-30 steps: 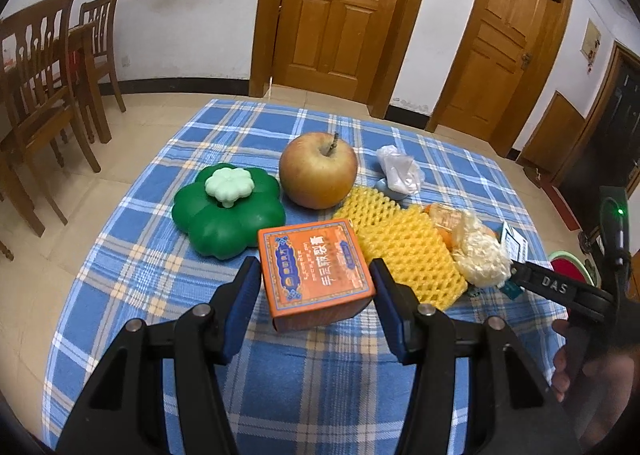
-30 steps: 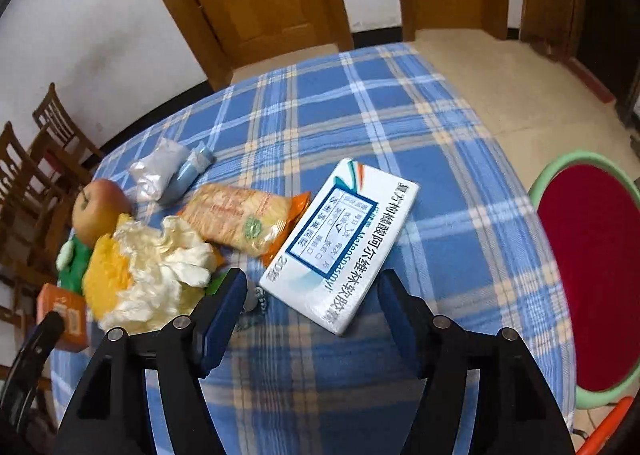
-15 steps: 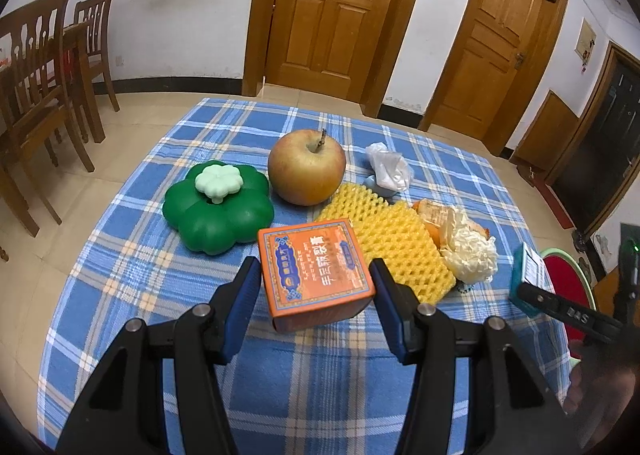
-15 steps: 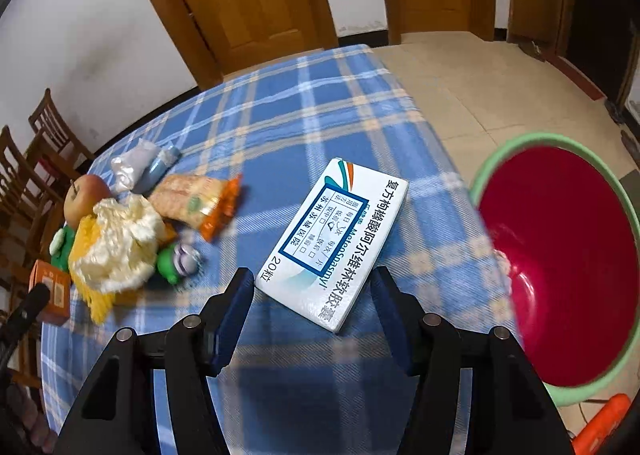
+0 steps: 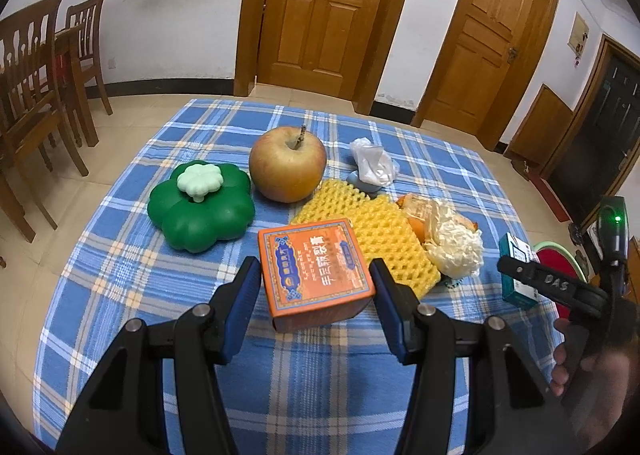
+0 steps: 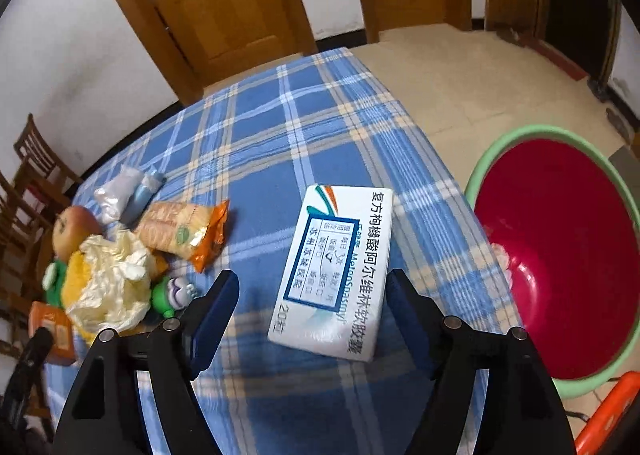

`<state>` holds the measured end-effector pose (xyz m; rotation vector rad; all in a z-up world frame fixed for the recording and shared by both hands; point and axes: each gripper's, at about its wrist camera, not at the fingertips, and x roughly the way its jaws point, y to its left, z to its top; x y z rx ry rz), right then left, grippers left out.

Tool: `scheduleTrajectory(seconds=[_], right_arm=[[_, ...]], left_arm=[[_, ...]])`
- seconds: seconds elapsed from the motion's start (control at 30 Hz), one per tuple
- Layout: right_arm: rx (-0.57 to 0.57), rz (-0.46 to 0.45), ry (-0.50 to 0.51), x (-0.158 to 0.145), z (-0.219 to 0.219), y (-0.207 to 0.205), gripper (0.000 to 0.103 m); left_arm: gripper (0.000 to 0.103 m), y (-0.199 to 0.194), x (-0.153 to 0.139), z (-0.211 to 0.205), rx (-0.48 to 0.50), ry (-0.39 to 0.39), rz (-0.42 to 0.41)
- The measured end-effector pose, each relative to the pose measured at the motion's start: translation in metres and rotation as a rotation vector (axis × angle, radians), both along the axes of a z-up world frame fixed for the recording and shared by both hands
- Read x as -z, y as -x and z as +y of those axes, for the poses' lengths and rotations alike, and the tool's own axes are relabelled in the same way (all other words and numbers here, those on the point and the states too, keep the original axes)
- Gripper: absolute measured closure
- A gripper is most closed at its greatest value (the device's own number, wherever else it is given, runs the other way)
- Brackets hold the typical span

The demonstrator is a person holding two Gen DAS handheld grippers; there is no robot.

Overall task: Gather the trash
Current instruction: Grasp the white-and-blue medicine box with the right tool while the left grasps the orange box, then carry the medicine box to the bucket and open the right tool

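Observation:
My left gripper [image 5: 316, 291] is open around an orange carton [image 5: 314, 269] that rests on the blue plaid tablecloth [image 5: 132, 267]; small gaps show on both sides. My right gripper [image 6: 310, 311] is open, its jaws either side of a white medicine box [image 6: 334, 273] near the table's right edge. Whether the box rests on the cloth I cannot tell. A red basin with a green rim [image 6: 560, 255] stands on the floor beside the table. Yellow foam net [image 5: 376, 231], crumpled white paper [image 5: 456, 247], an orange snack wrapper [image 6: 182, 233] and a white plastic wad [image 5: 372, 165] lie between the grippers.
An apple [image 5: 288, 169] and a green clover-shaped lidded container [image 5: 200, 205] sit at the left back. A small green and purple toy [image 6: 172, 293] lies by the paper. Wooden chairs [image 5: 28, 103] stand at far left. An orange object [image 6: 604, 411] lies by the basin.
The right gripper and the white box have shifted right toward the table edge, bringing the red basin much closer in view. The left gripper stays around the orange carton.

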<state>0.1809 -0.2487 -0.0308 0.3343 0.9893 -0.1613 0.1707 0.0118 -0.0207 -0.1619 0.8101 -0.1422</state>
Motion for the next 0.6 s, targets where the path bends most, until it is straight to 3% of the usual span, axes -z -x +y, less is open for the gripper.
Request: scheduleTrajectory(seconds=[0.1, 0.17, 0.2, 0.43, 0.6], right_arm=[[-0.032, -0.007, 0.075, 0.003, 0.010, 0.000, 0.028], [-0.051, -0.013, 0.137, 0.003, 0.013, 0.006, 0.043], [-0.056, -0.018, 0.155, 0.004, 0.014, 0.008, 0.043], [-0.102, -0.062, -0.004, 0.000, 0.000, 0.034, 0.044], [-0.097, -0.119, -0.063, -0.012, -0.011, 0.067, 0.044]], left_arm=[[0.047, 0.002, -0.001, -0.002, 0.007, 0.003, -0.001], [0.047, 0.003, -0.003, -0.004, 0.013, 0.003, -0.005], [0.047, 0.005, -0.004, -0.005, 0.019, 0.002, -0.007], [0.047, 0.018, -0.018, -0.017, 0.058, 0.003, -0.034], [0.047, 0.029, -0.031, -0.030, 0.100, 0.002, -0.052]])
